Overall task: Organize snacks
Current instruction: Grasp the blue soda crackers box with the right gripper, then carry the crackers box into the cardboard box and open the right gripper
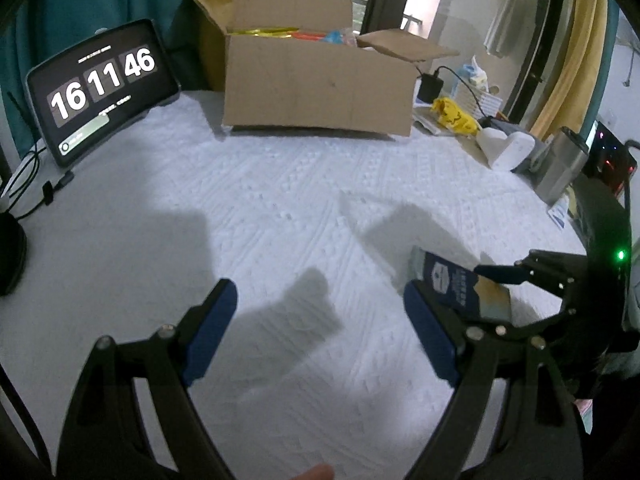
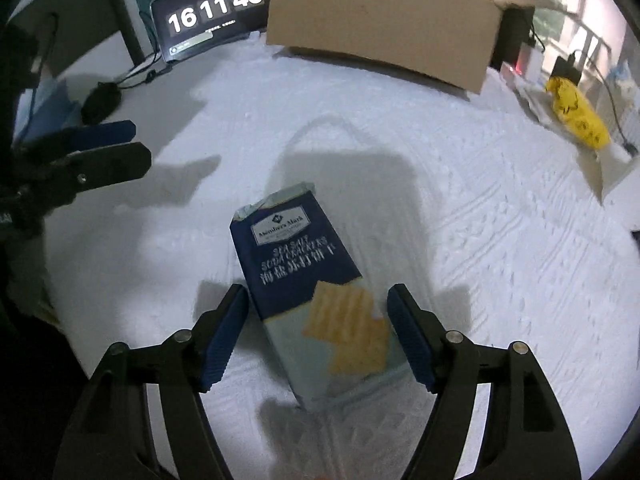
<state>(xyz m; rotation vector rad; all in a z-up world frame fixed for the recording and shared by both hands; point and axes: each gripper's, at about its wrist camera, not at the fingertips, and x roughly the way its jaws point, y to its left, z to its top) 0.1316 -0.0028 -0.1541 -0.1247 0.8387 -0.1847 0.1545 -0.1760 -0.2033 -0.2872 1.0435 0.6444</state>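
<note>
A dark blue pack of sea salt soda crackers (image 2: 296, 264) lies flat on the white textured cloth (image 2: 460, 208). My right gripper (image 2: 314, 292) points down over its near end, with a blue pad on either side of the pack. The pads stand open, close to its edges, and the pack rests on the cloth. In the left wrist view the same pack (image 1: 452, 284) shows beside the right gripper (image 1: 516, 280). My left gripper (image 1: 320, 292) hangs open over bare cloth, left of the pack, with nothing between its fingers. An open cardboard box (image 1: 312, 88) holding colourful snack packets (image 1: 280, 33) stands at the back.
A tablet showing a clock (image 1: 100, 88) leans at the back left, with cables and a black object beside it. To the right of the box lie a yellow bag (image 1: 454, 116), a white object (image 1: 508, 148), a metal cup (image 1: 560, 168) and a charger.
</note>
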